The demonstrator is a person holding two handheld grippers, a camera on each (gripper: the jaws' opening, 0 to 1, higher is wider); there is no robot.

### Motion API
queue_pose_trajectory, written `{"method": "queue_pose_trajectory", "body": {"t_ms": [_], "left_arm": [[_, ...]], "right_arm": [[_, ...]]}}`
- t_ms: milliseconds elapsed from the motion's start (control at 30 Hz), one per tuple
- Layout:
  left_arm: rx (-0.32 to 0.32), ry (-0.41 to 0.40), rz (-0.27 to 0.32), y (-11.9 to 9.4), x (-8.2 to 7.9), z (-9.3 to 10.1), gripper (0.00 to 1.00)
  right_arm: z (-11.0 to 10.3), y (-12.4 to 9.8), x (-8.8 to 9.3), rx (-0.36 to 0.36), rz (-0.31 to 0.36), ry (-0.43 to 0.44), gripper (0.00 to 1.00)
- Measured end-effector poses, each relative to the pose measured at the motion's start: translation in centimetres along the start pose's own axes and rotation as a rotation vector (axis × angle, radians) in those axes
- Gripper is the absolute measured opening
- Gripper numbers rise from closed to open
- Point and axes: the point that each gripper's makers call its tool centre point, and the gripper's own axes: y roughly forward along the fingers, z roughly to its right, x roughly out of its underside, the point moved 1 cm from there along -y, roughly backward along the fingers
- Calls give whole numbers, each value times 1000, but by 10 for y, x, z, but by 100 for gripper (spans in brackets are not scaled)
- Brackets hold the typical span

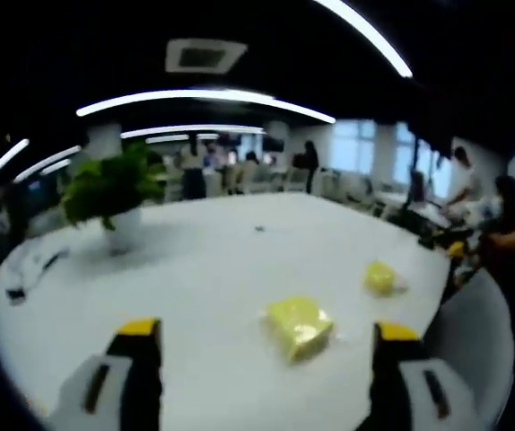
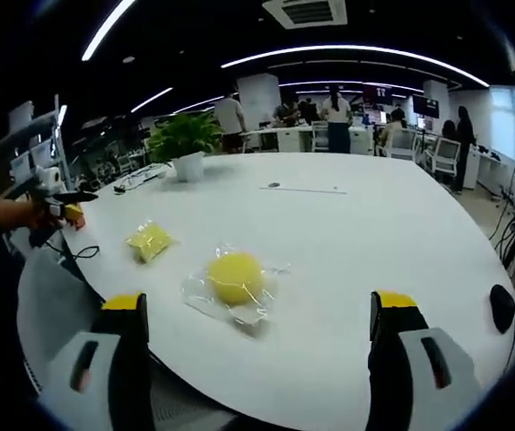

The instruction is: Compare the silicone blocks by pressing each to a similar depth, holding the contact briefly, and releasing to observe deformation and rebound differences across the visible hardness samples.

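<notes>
Two bagged yellow samples, a block [image 1: 300, 326] and a round one [image 2: 236, 277], lie apart on the table [image 2: 347, 233], leaving pressing room. Both grippers, left [image 1: 266, 359] and right [image 2: 259, 346], hover with jaws spread wide, grasping nothing, apparently lining up a first press.

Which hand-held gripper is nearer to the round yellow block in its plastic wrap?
Right. The round yellow block lies just ahead of the right hand-held gripper, between its jaws; from the left hand-held gripper it lies farther off.

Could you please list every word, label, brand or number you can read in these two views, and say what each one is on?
None can be read.
Yellow square block: wrapper shows no legible print.
Round yellow block: clear wrapper, no readable label.
Smaller yellow block: no text visible.
Distant screens in the office: too small and blurred to read.
</notes>
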Motion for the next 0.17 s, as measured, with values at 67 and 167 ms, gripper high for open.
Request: {"method": "queue_pose_trajectory", "body": {"t_ms": [67, 167], "left_arm": [[-4, 4, 16, 1, -3, -1, 100], [19, 21, 9, 6, -4, 7, 100]], "right_arm": [[-3, 2, -2, 0, 6, 8, 97], [-1, 4, 1, 12, 2, 32, 97]]}}
